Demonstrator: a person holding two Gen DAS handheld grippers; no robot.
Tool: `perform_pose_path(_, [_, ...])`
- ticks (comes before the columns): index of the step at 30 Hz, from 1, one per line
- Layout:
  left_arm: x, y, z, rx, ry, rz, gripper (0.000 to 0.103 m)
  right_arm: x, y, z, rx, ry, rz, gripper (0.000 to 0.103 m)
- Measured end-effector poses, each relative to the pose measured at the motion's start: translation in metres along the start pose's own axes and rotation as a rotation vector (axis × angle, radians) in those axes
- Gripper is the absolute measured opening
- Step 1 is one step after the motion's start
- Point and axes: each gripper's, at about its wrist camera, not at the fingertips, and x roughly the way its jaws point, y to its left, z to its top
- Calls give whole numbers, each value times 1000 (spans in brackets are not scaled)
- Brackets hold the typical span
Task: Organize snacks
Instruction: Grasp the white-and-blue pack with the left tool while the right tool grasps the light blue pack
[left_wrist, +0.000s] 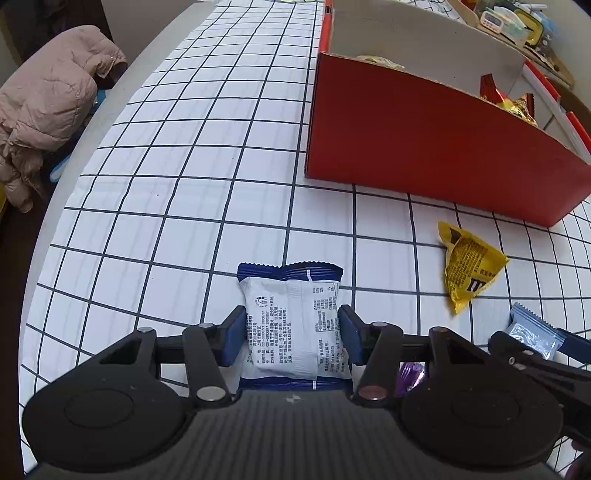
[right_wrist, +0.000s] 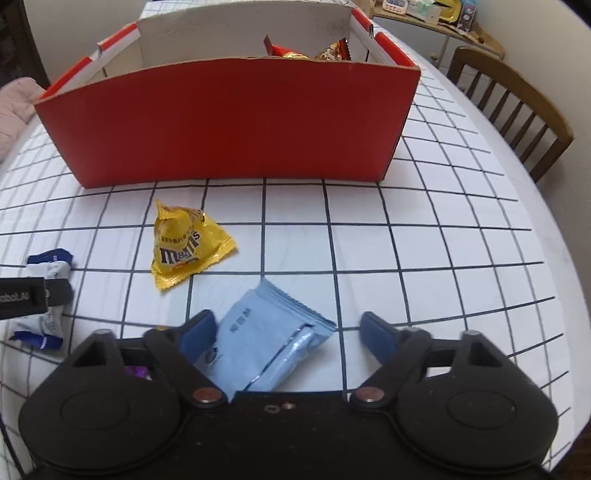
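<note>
Snacks lie scattered on the checked tabletop (right_wrist: 406, 240) in front of a red box (right_wrist: 229, 122), which already holds a few red and gold wrappers. The left tongs (left_wrist: 291, 336) press both blue pads against the sides of a white-and-navy packet (left_wrist: 293, 325) that rests on the cloth. The right tongs (right_wrist: 288, 332) stand fairly wide around a pale blue packet (right_wrist: 262, 347); the left pad is just beside it, the right pad well apart. A yellow M&M's bag (right_wrist: 184, 247) lies between this packet and the box.
</note>
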Motion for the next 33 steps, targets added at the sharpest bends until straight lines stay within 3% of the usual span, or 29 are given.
perform_pose_path(5, [-3,0,-4,9,2,-11,50,-7,-4,-8,-34,-24,37,61])
perform_pose_path(13, [-9,-1,-12,-6,13,-41,49,-20,-8,-14,-87,-53,71,56])
perform_pose_path(15, [-12,-1,-14,-13,14,-45,49,-25,-13,-13,-79,-57,83,44])
perform_pose_path(19, [-20,-3,-17,-11,5,-51,49,-33,-22,-8,-83,-62,111,32])
perform_pose_path(25, [-25,-3,-20,-23,2,-45,49,-36,-31,-10,-61,-35,144,43])
perform_pose_path(27, [-26,-3,-21,-30,5,-45,49,-36,-38,-11,-27,-23,145,55])
perform_pose_path(33, [-30,-4,-25,-35,4,-52,49,-35,-50,-17,104,62,156,73])
